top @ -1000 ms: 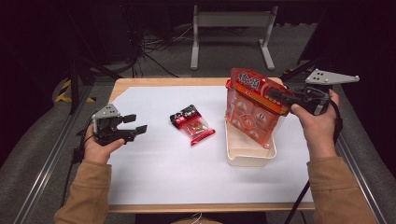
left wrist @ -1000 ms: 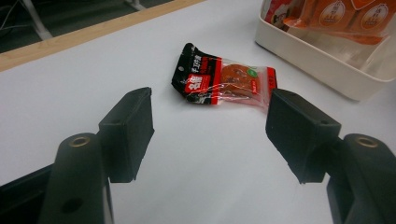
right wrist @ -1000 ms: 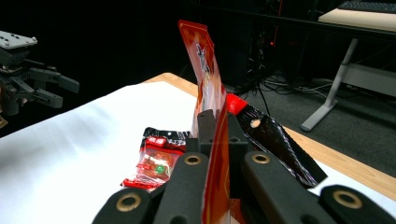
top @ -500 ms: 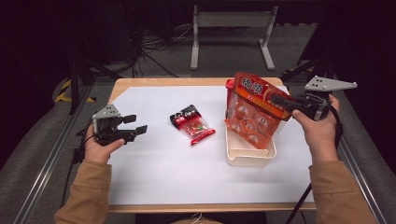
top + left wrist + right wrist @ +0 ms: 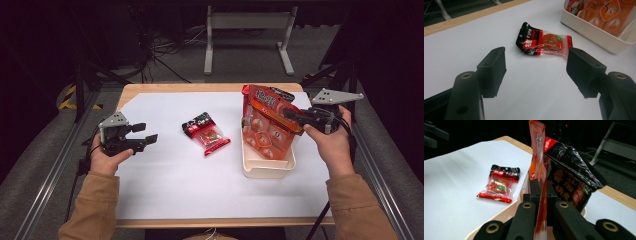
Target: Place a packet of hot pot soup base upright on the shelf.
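My right gripper (image 5: 292,115) is shut on the edge of a large orange snack bag (image 5: 265,129), which stands tilted with its lower end inside a cream tray (image 5: 267,169). Seen edge-on in the right gripper view, the orange bag (image 5: 538,167) is pinched between the black jaws of the right gripper (image 5: 541,188), with a black packet (image 5: 570,177) just behind it. A small red-and-black snack packet (image 5: 205,133) lies flat on the white sheet. My left gripper (image 5: 143,135) hovers open at the left, aimed at that small packet (image 5: 544,42), well short of it.
A white sheet (image 5: 165,180) covers most of the wooden table (image 5: 200,87). The tray's near wall (image 5: 596,35) appears at the upper right of the left gripper view. Metal rails run along both table sides, with a stand and cables on the floor beyond.
The right gripper has lowered the orange bag further down into the tray, standing it more upright. The left gripper and the small packet have stayed put.
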### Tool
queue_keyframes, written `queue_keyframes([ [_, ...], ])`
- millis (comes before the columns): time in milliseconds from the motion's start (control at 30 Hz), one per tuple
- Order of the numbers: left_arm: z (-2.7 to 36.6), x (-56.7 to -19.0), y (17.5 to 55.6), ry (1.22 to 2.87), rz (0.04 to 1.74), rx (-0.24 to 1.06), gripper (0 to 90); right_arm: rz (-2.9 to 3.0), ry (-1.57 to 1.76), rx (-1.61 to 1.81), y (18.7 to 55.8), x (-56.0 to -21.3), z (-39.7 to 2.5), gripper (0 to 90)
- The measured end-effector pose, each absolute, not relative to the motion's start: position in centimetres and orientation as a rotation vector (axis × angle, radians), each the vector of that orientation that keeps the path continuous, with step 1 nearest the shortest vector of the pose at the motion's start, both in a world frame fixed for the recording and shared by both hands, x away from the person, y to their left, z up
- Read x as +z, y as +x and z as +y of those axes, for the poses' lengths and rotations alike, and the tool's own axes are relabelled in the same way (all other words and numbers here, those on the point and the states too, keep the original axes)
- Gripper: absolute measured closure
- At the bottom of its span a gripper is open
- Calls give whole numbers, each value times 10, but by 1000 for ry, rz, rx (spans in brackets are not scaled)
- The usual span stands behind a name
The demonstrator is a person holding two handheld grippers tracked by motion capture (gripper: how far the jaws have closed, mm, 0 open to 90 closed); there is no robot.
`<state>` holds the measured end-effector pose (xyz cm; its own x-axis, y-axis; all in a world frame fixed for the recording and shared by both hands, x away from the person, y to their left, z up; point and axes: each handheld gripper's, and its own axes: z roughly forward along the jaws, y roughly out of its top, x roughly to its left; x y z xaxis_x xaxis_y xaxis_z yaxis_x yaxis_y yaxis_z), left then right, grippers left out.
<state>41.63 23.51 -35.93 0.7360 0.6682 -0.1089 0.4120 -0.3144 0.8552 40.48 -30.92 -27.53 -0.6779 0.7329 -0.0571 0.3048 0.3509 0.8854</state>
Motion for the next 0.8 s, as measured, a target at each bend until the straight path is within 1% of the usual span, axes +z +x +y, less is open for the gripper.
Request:
queue_keyframes([
  [267, 231, -361, 416, 1938, 831, 321, 322, 2168, 936, 1321, 403, -278, -314, 888],
  [367, 230, -361, 416, 1941, 833, 308, 324, 2159, 946, 1326, 401, -277, -316, 871],
  [500, 227, -363, 418, 1941, 832, 285, 328, 2117, 961, 1365, 397, -276, -320, 786],
  [667, 225, -363, 422, 1936, 830, 257, 319, 2059, 982, 1408, 389, -273, -330, 652],
  [733, 223, -364, 424, 1924, 842, 252, 315, 2045, 988, 1410, 384, -272, -335, 585],
  [800, 223, -364, 425, 1927, 842, 265, 315, 2039, 990, 1408, 380, -272, -338, 554],
])
